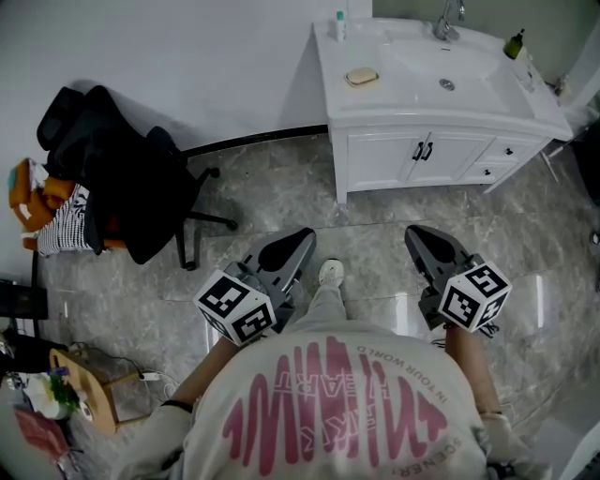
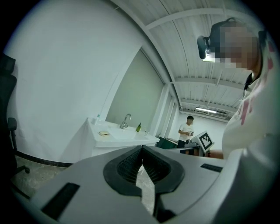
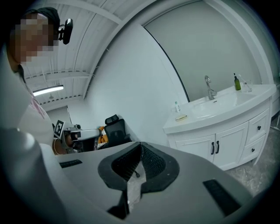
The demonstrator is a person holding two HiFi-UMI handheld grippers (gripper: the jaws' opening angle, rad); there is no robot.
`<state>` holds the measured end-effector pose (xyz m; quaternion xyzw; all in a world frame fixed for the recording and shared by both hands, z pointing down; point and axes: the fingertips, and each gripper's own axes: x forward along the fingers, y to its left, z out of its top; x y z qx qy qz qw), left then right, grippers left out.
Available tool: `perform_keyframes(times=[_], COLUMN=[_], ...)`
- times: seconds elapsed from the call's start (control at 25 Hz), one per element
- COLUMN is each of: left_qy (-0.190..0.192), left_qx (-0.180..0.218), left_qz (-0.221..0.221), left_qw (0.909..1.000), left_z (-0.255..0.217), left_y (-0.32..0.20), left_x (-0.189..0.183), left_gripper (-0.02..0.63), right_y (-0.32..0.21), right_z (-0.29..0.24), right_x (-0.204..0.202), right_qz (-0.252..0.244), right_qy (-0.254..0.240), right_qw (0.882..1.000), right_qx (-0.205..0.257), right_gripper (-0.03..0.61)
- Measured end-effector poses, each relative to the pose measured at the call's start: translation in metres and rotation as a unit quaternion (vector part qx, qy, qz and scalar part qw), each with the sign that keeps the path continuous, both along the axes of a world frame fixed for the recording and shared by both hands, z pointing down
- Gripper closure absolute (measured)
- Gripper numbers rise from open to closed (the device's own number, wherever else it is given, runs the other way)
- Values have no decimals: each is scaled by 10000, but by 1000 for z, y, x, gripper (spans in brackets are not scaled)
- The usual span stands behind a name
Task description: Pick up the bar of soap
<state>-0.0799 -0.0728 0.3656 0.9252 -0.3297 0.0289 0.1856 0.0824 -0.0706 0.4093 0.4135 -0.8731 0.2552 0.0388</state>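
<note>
The bar of soap [image 1: 361, 77] is pale yellow and lies on the left side of a white vanity counter [image 1: 412, 98], far ahead of both grippers. It also shows small as the soap [image 2: 103, 133] in the left gripper view and the soap [image 3: 181, 117] in the right gripper view. My left gripper [image 1: 307, 233] and right gripper [image 1: 412, 232] are held out over the marble floor, pointing toward the vanity. Both are shut with nothing between the jaws: left gripper [image 2: 142, 149], right gripper [image 3: 141, 145].
The vanity has a sink basin [image 1: 441, 58], a faucet [image 1: 448, 22], a small bottle [image 1: 339, 25] and a dark bottle [image 1: 515, 44]. A black office chair [image 1: 122, 178] draped with clothes stands at the left. A wooden stool [image 1: 89, 386] sits lower left. Another person [image 2: 187, 129] stands far off.
</note>
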Motion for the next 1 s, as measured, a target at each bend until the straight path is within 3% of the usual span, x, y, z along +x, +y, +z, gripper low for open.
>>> perform_keyframes(times=[0.36,1.0], left_qy=[90,136], left_qx=[-261,-374], left_qz=[-9,177], left_qw=[9996,9990], left_z=[12,10], left_y=[-51,-134], left_x=[-16,-25], left_gripper=[606,606], right_y=[-46,-122], right_z=[0,-2], right_x=[-13,-23], right_qz=[31,221], right_qy=[12,42], right_qw=[10000,9996], right_qx=[-90,-197], right_gripper=[569,569])
